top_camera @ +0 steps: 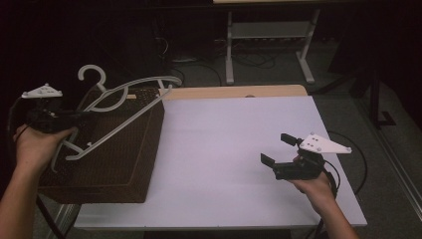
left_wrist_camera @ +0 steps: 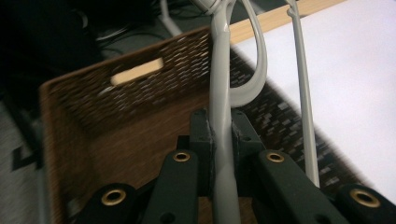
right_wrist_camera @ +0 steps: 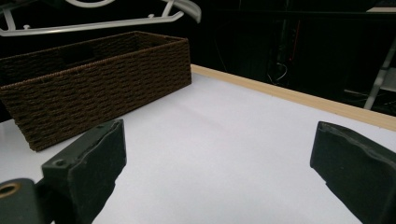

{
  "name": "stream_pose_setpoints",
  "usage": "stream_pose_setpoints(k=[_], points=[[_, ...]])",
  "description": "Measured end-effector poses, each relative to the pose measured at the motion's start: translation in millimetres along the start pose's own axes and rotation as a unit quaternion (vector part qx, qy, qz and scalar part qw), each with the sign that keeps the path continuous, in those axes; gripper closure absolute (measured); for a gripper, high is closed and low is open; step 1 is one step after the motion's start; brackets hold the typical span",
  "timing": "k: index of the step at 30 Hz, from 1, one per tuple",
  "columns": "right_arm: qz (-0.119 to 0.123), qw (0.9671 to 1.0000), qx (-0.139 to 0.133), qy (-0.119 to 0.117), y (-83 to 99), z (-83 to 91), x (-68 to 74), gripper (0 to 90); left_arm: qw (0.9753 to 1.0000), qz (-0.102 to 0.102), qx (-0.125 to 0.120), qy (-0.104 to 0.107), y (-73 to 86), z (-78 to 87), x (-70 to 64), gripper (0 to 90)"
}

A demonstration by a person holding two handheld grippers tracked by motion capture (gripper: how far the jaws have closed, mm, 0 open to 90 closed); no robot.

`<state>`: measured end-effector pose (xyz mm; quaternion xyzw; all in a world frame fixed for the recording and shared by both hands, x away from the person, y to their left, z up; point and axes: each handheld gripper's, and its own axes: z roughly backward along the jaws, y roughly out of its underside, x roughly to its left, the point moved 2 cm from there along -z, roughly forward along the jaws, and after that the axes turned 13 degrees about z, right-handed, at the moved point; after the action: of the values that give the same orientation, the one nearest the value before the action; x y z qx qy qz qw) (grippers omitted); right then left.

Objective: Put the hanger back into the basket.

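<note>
Overhead, left tongs grip hanger above basket — table open.

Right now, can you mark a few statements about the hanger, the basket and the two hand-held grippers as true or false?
1. The left hand-held gripper is shut on the white hanger. True.
2. The hanger lies flat on the white table. False: it is held up over the brown basket, as the high view shows.
3. The right hand-held gripper is open and holds nothing. True: its jaws stand wide apart over the bare table.
4. The basket sits at the right end of the table. False: it sits at the left end, on the left hand-held gripper's side.
5. The basket is full of clothes. False: the part of its inside that the left gripper view shows is bare.
</note>
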<state>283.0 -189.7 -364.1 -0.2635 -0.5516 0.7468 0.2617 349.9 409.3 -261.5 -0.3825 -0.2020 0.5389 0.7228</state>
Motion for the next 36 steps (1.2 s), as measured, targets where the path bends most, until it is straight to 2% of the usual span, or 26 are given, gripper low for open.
stream_pose_setpoints(k=[4, 8, 10, 13, 17, 20, 22, 27, 33, 35, 36], points=[[0.000, 1.0000, 0.003, -0.001, 0.8, 0.0, -0.7, 3.0, 0.9997, 0.012, 0.002, -0.020, 10.3, 7.7, 21.6, 82.9], [0.001, 1.0000, 0.000, 0.002, 1.2, -0.2, -1.8, 3.0, 0.9994, 0.024, 0.002, -0.026, 19.6, 12.4, 36.1, 82.9], [-0.001, 1.0000, 0.001, 0.001, 1.3, -0.4, -2.0, 3.0, 0.9992, 0.017, 0.008, -0.036, 23.5, 11.8, 40.1, 82.9], [0.000, 1.0000, 0.002, 0.001, 1.8, -1.0, -2.1, 3.0, 0.9989, 0.018, 0.017, -0.041, 28.9, 8.0, 44.7, 82.9], [-0.001, 1.0000, 0.002, 0.001, 1.9, -1.2, -1.6, 3.0, 0.9988, 0.027, 0.015, -0.039, 32.4, 5.0, 49.5, 82.9], [0.001, 1.0000, 0.003, 0.001, 2.2, -0.9, -2.2, 3.0, 0.9981, 0.029, 0.019, -0.051, 35.3, 4.1, 56.5, 82.8], [-0.001, 1.0000, 0.003, 0.001, 2.5, -0.8, -2.3, 3.0, 0.9980, 0.036, 0.018, -0.049, 37.7, 3.4, 59.6, 82.8], [-0.001, 1.0000, 0.004, 0.000, 2.4, -1.6, -1.7, 3.1, 0.9979, 0.039, 0.015, -0.049, 43.1, -2.4, 61.5, 82.8], [-0.001, 1.0000, 0.003, 0.001, 2.3, -1.1, -1.9, 3.1, 0.9975, 0.043, 0.033, -0.045, 51.8, -17.5, 64.2, 82.4], [0.000, 1.0000, 0.003, 0.001, 2.5, -1.0, -2.3, 3.1, 0.9978, 0.047, 0.033, -0.034, 53.1, -20.6, 65.1, 80.1], [0.000, 1.0000, 0.003, 0.001, 2.4, -1.0, -2.3, 3.1, 0.9980, 0.043, 0.027, -0.038, 53.0, -21.1, 65.1, 73.2]])
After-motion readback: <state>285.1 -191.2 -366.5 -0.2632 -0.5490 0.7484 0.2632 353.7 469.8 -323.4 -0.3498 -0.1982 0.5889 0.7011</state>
